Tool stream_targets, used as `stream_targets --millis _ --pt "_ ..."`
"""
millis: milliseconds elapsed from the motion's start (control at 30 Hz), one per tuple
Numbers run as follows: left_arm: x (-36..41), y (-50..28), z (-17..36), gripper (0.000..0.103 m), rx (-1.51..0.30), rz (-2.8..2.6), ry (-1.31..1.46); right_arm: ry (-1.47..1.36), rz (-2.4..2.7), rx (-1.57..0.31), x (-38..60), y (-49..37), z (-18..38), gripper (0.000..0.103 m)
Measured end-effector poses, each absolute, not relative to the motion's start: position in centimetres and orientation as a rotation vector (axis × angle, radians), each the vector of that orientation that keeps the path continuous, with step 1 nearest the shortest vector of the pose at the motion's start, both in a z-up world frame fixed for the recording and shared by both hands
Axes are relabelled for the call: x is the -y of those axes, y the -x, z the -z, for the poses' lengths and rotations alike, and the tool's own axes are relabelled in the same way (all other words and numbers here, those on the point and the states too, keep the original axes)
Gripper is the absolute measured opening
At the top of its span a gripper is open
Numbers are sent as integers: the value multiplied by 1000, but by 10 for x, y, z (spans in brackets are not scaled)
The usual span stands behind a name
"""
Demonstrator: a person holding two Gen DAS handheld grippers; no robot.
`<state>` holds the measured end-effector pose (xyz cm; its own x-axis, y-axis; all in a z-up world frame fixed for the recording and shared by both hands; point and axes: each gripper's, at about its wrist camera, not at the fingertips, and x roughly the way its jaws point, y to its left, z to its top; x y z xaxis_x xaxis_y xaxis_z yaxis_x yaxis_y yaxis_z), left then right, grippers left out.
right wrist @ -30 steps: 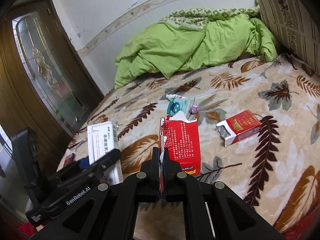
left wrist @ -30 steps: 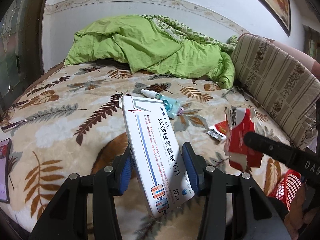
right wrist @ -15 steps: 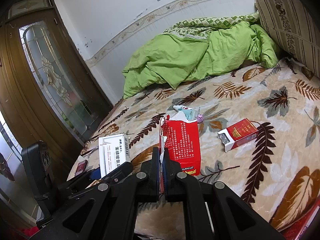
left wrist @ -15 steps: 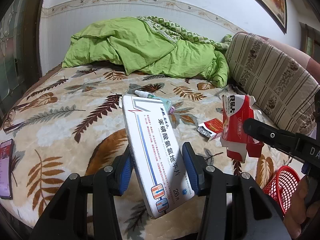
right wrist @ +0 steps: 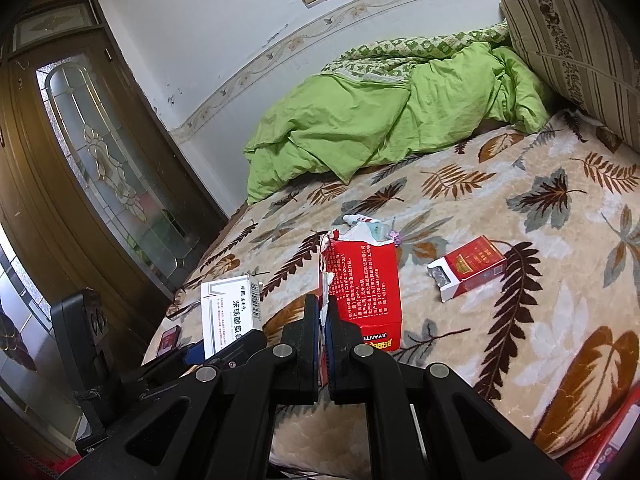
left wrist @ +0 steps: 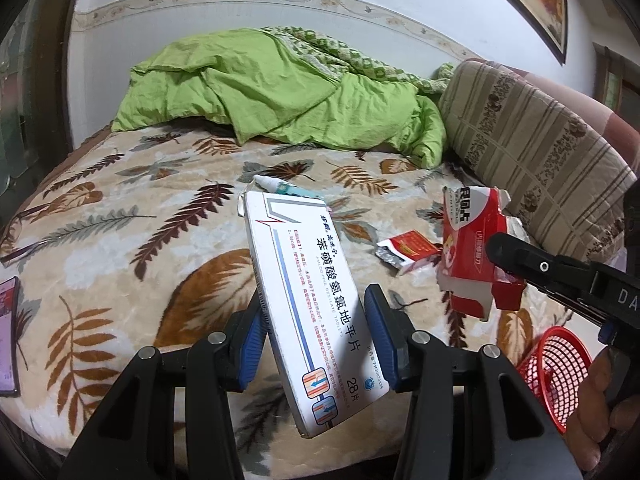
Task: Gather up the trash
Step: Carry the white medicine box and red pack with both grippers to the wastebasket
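Bed with a leaf-print blanket (left wrist: 120, 240), lying below and ahead of both grippers. Crumpled green duvet (left wrist: 280, 92) at the far end, well ahead of the fingers; striped bolster cushion (left wrist: 532, 152) to the right of it. Red mesh basket (left wrist: 554, 364), low and to the right of the left gripper, beside the bed edge. Left gripper (left wrist: 316, 344): blue pads pinching a white tablet box (left wrist: 312, 300), held tilted above the blanket, its far end rising ahead of the fingers. Right gripper (right wrist: 323, 320): jaws pressed together on the torn side wall of a red carton (right wrist: 366, 288), held upright just ahead of the fingers. Red cigarette pack (right wrist: 468, 272), open, lying on the blanket ahead and to the right of the right gripper. Small dropper bottle (right wrist: 368, 226), lying on the blanket just beyond the red carton.
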<state>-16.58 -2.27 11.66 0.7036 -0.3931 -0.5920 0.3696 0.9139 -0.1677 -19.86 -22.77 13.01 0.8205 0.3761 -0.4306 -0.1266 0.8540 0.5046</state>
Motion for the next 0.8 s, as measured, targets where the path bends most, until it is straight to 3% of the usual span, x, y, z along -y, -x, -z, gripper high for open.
stream_targets --millis 800 --pt "150 207 -145 46 -710 801 -90 -638 21 -535 367 328 -134 3"
